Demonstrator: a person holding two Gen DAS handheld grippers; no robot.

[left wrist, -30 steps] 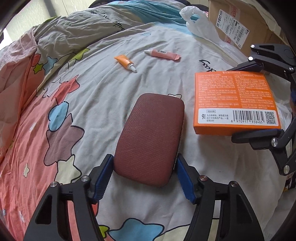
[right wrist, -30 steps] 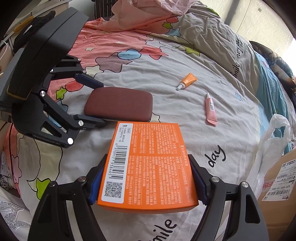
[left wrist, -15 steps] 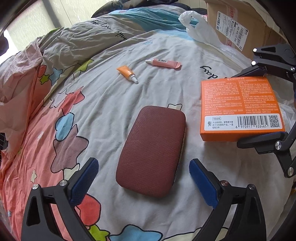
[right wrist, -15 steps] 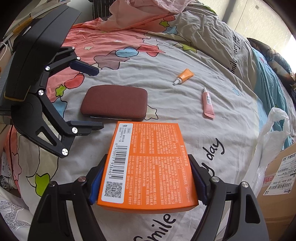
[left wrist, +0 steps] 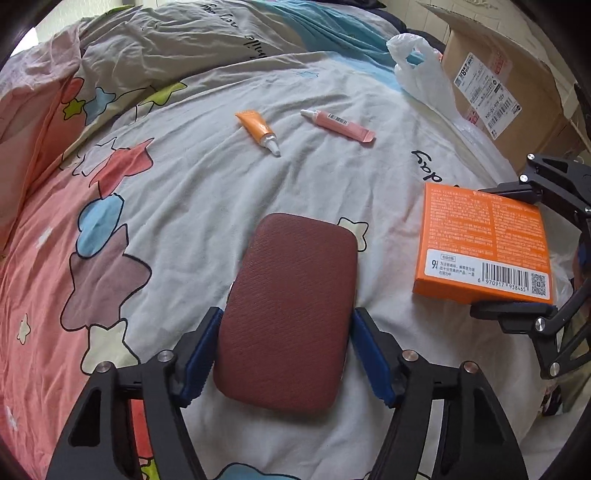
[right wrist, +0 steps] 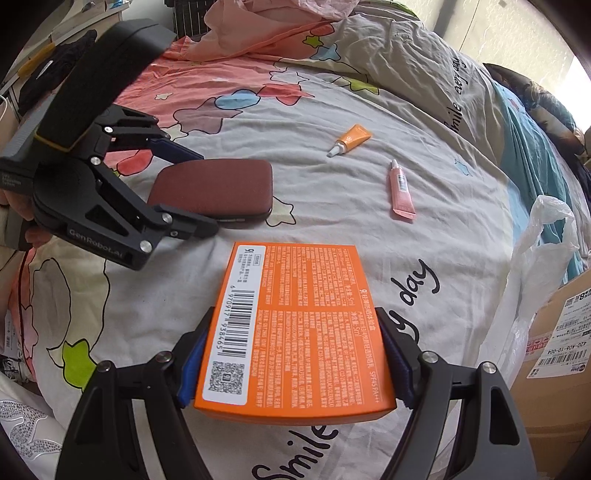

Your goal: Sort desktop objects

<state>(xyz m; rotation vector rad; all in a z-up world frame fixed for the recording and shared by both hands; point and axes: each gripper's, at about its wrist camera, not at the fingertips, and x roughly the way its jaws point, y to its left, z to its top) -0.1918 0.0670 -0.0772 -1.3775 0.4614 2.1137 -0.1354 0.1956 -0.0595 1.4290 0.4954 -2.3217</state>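
A maroon fabric case (left wrist: 291, 306) lies flat on the patterned bedsheet (left wrist: 192, 192). My left gripper (left wrist: 288, 317) is shut on it, one blue pad against each long side. From the right wrist view the same left gripper (right wrist: 207, 192) flanks the case (right wrist: 218, 188). My right gripper (right wrist: 295, 317) is shut on a flat orange box (right wrist: 303, 321) with its barcode side up, just right of the case. The left wrist view shows that box (left wrist: 484, 243) between the right gripper (left wrist: 498, 254) fingers. Whether the box rests on the sheet I cannot tell.
An orange tube (left wrist: 256, 127) and a pink tube (left wrist: 340, 123) lie farther up the bed. A white plastic bag (left wrist: 421, 70) and a cardboard carton (left wrist: 498, 85) sit at the bed's right edge. Bunched pink bedding (right wrist: 258, 26) lies at the far side.
Half a second ago my left gripper was wide open and drawn back from the case; it has moved forward and shut on it again. The right gripper kept its hold on the box.
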